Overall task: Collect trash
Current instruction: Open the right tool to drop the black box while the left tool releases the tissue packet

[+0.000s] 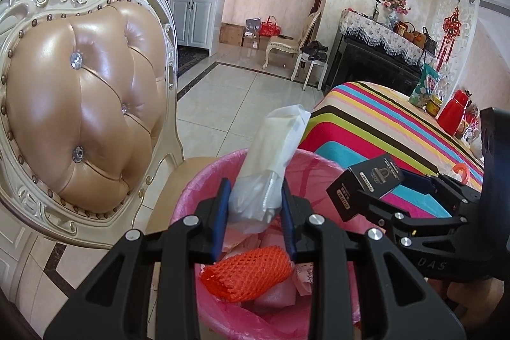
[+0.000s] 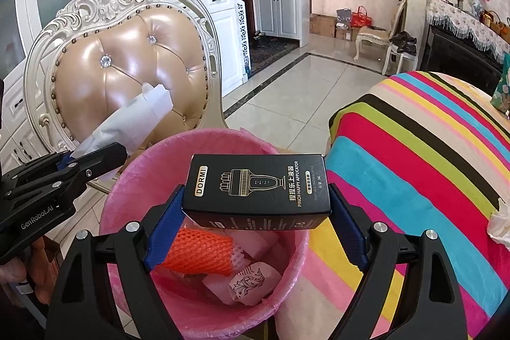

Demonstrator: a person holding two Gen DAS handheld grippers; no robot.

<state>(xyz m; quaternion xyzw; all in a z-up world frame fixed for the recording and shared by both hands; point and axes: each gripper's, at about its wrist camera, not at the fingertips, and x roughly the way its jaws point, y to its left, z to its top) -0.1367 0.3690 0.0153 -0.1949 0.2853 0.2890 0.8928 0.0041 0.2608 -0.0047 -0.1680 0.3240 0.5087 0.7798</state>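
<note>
A pink-lined trash bin (image 1: 191, 196) (image 2: 127, 180) stands between a chair and a table, holding an orange foam net (image 1: 248, 273) (image 2: 199, 250) and paper scraps. My left gripper (image 1: 255, 203) is shut on a white plastic-and-paper wrapper (image 1: 274, 161), which sticks up over the bin's rim. In the right wrist view the same wrapper (image 2: 127, 120) juts from the left gripper (image 2: 95, 158) at the bin's left edge. My right gripper (image 2: 256, 206) is shut on a black DORMI box (image 2: 258, 187), held level above the bin; the box (image 1: 366, 187) shows at right in the left wrist view.
An ornate cream chair with a tan padded back (image 1: 83, 104) (image 2: 127, 69) stands just behind the bin. A table with a striped cloth (image 1: 382, 123) (image 2: 414, 148) lies to the right, with a red jug (image 1: 452, 110) and jars on it. Tiled floor (image 1: 239, 91) stretches beyond.
</note>
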